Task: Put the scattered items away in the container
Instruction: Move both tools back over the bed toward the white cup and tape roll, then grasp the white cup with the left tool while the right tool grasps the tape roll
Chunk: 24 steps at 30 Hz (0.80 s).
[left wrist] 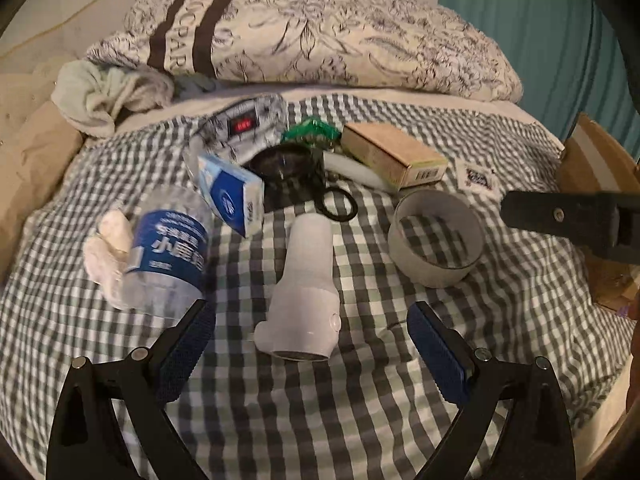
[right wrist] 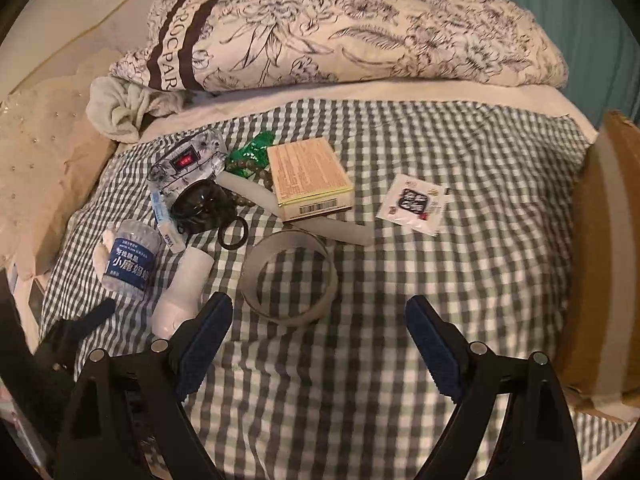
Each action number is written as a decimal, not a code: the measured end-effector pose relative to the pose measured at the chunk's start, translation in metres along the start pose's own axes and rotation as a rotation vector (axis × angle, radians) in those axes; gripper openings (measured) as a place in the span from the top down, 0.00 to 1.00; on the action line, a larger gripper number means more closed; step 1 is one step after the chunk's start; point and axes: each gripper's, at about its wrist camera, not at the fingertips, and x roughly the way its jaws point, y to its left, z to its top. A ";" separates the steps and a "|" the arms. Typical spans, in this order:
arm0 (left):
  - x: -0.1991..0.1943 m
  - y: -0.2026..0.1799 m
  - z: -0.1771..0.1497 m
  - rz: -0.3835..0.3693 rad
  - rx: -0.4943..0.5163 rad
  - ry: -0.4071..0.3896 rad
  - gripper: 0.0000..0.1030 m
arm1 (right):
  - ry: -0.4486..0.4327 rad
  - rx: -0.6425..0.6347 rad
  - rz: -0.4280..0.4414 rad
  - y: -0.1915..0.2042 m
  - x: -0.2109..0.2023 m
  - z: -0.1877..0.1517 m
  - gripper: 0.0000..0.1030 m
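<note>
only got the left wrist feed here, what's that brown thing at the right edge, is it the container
Observer: Likely. In the right wrist view it is an open cardboard box beside the bed, along the checked sheet.
Operator: is the right gripper holding anything
Observer: No. The right gripper is open over bare sheet, nearest the tape ring.
Operator: that small packet by the box, what's on it
Observer: The white sachet lies flat with a black printed label, apart from the other items.

The cardboard box (right wrist: 600,248) is cut off at the right edge; scissors (left wrist: 332,200) lie partly hidden.
</note>
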 end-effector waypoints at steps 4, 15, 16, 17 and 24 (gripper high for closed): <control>0.014 0.002 -0.002 -0.001 -0.011 0.014 0.04 | 0.026 -0.010 0.011 0.009 0.020 0.005 0.14; 0.046 0.008 0.000 -0.006 -0.035 0.046 0.04 | 0.113 0.009 -0.033 0.018 0.073 0.011 0.14; 0.048 0.009 0.000 -0.008 -0.036 0.050 0.04 | 0.116 0.007 -0.032 0.019 0.076 0.011 0.14; 0.052 0.009 -0.001 -0.008 -0.037 0.055 0.04 | 0.118 0.006 -0.031 0.020 0.079 0.011 0.14; 0.058 0.011 -0.001 -0.011 -0.047 0.061 0.04 | 0.136 0.029 0.015 0.022 0.098 0.012 0.14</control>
